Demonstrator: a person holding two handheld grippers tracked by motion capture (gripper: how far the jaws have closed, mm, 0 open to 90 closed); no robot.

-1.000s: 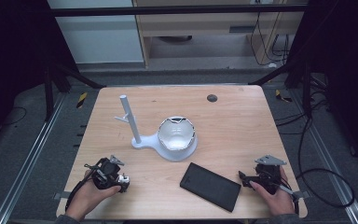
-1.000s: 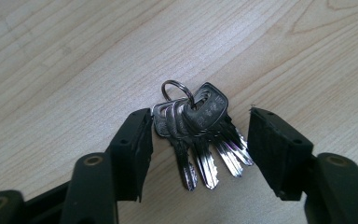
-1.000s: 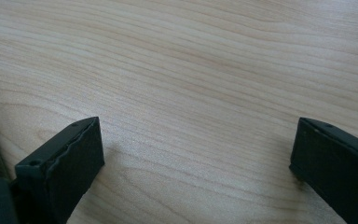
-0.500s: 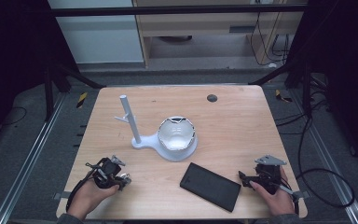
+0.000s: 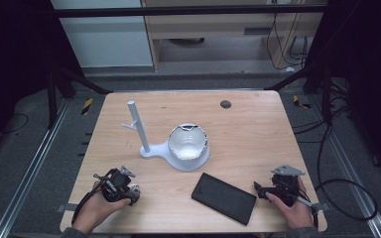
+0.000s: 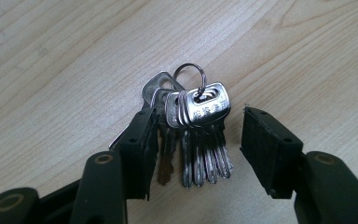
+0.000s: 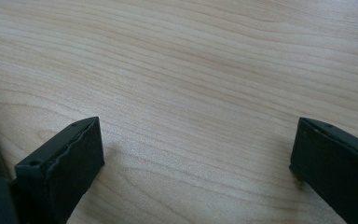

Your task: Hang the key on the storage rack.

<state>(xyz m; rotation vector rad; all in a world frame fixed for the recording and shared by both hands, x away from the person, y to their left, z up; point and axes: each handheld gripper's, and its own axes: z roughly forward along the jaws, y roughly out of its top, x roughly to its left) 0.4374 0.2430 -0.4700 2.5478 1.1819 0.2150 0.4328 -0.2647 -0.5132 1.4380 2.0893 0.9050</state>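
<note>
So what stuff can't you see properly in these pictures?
- Bunch of keys, left gripper view: the left finger covers part of it, so the number of keys is unclear.
- Small dark spot on the table, high view: too small to identify.
- Black slab, high view: a phone or a case, cannot tell.
- White bowl-shaped piece on the stand, high view: its inside is too blurred.

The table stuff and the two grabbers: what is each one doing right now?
Keys: lying flat in a bunch on one ring, between the left jaws.
Left gripper: open, one jaw touching the keys.
Right gripper: open, nothing between its jaws.
Phone: lying flat, screen dark.
Stand: upright, nothing hanging on its post.
Bowl: sitting upright on the stand's base.
</note>
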